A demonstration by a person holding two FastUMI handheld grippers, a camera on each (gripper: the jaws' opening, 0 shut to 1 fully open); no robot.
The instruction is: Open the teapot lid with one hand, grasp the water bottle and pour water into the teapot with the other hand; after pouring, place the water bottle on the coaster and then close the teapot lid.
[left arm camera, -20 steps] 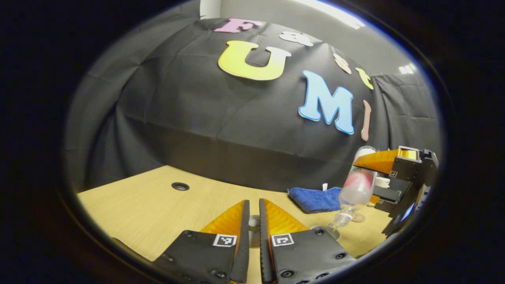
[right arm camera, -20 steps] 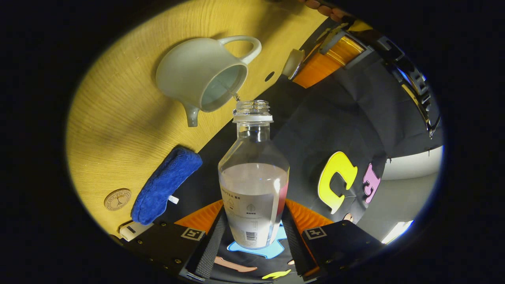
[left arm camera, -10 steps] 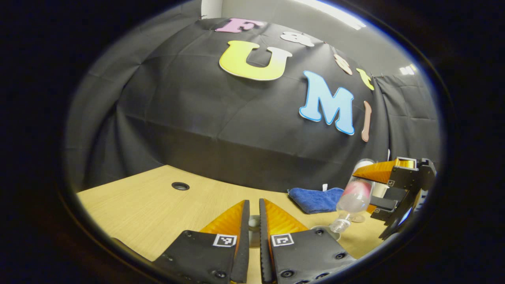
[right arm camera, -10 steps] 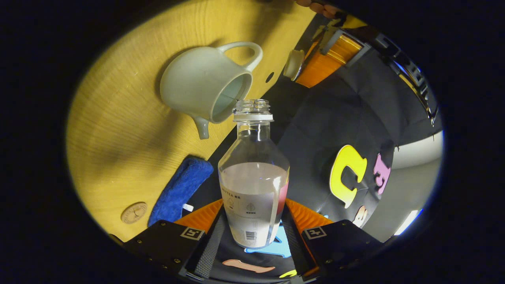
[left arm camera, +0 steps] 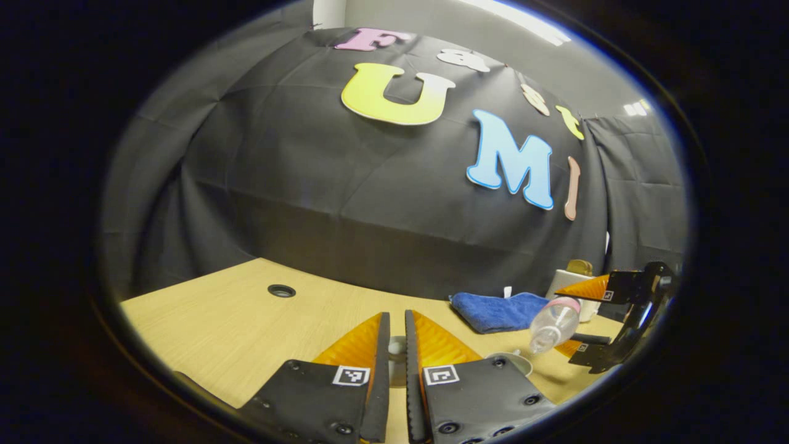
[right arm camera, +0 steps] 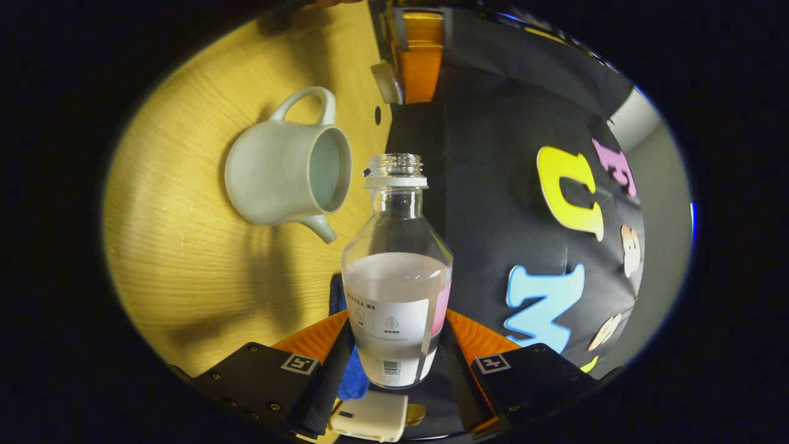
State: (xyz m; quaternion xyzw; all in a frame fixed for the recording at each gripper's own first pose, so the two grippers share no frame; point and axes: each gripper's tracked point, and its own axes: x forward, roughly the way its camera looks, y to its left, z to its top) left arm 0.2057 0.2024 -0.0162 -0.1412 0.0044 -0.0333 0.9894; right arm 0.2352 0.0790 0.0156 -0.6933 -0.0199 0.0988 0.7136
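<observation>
My right gripper is shut on the clear water bottle, which is uncapped and about half full. The white teapot stands open on the wooden table, just left of the bottle's neck. In the left gripper view the bottle hangs tilted, neck down and to the left, in the right gripper beyond the teapot's rim. My left gripper is shut on the knob of the teapot lid. From the right gripper view, the left gripper holds that lid up beyond the teapot.
A folded blue cloth lies at the back right of the table, with a white box behind it. A cable hole sits in the tabletop at the far left. The cloth peeks out behind the bottle.
The thin stream of water into the teapot has stopped. My right gripper has swung the bottle off the teapot's mouth, lower and to the right. The left gripper has held still with the lid.
</observation>
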